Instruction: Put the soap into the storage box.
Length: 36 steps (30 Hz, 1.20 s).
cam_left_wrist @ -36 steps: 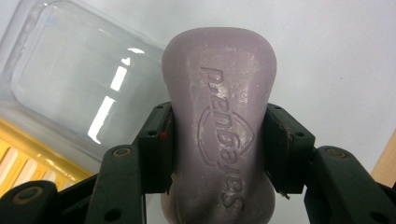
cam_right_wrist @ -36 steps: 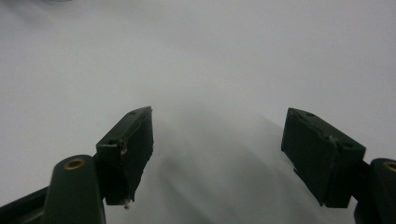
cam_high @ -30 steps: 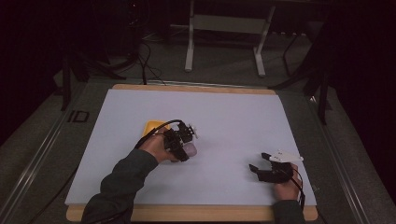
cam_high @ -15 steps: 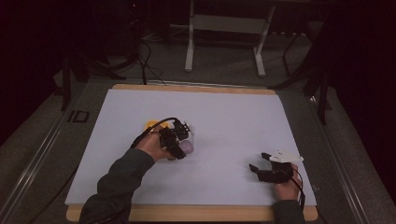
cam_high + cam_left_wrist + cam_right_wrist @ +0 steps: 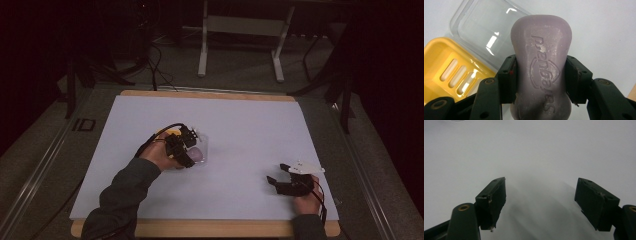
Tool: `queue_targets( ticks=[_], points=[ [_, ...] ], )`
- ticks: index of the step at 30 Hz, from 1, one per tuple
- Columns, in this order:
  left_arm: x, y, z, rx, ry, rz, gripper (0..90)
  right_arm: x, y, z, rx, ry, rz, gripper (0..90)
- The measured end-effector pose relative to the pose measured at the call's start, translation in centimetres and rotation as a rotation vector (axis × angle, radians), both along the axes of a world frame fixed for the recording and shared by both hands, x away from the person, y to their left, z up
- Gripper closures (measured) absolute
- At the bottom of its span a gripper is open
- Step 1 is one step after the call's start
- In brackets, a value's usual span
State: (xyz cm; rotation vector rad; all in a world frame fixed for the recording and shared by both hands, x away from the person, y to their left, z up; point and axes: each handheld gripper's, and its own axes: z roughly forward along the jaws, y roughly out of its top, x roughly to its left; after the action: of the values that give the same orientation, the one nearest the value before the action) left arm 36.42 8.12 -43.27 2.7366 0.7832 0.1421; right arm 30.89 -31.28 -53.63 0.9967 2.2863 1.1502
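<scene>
My left gripper (image 5: 540,76) is shut on a lilac bar of soap (image 5: 541,50) with embossed lettering, its jaws pressing on the bar's narrow waist. Under it lie a yellow slotted soap dish (image 5: 446,67) and a clear plastic lid (image 5: 484,27), side by side on the white sheet. In the high view the left gripper (image 5: 186,148) hangs left of the middle with the soap (image 5: 197,155), and the yellow dish (image 5: 168,133) peeks out behind the hand. My right gripper (image 5: 278,175) rests near the front right, open, with nothing between its jaws (image 5: 540,202).
A white sheet (image 5: 250,125) covers a wooden board (image 5: 210,230) whose edges show at front and back. Beyond the far edge, cables (image 5: 155,60) and the legs of a metal stand (image 5: 202,50) are on the dark floor.
My left gripper has drifted slightly left and away with the soap, over the dish and lid. The right gripper has stayed still.
</scene>
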Motion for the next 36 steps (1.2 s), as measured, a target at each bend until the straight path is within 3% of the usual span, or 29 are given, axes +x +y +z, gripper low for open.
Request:
queue_targets(
  ticks=[15,36],
  points=[
    [0.3,1.3,0.8,-0.039,-0.013,0.03,49.9,0.0,0.0,0.0,-0.001,0.0,0.001,24.7],
    [1.2,2.4,0.9,-0.052,-0.016,0.082,49.9,0.0,0.0,0.0,-0.001,-0.001,0.0,24.7]
  ],
)
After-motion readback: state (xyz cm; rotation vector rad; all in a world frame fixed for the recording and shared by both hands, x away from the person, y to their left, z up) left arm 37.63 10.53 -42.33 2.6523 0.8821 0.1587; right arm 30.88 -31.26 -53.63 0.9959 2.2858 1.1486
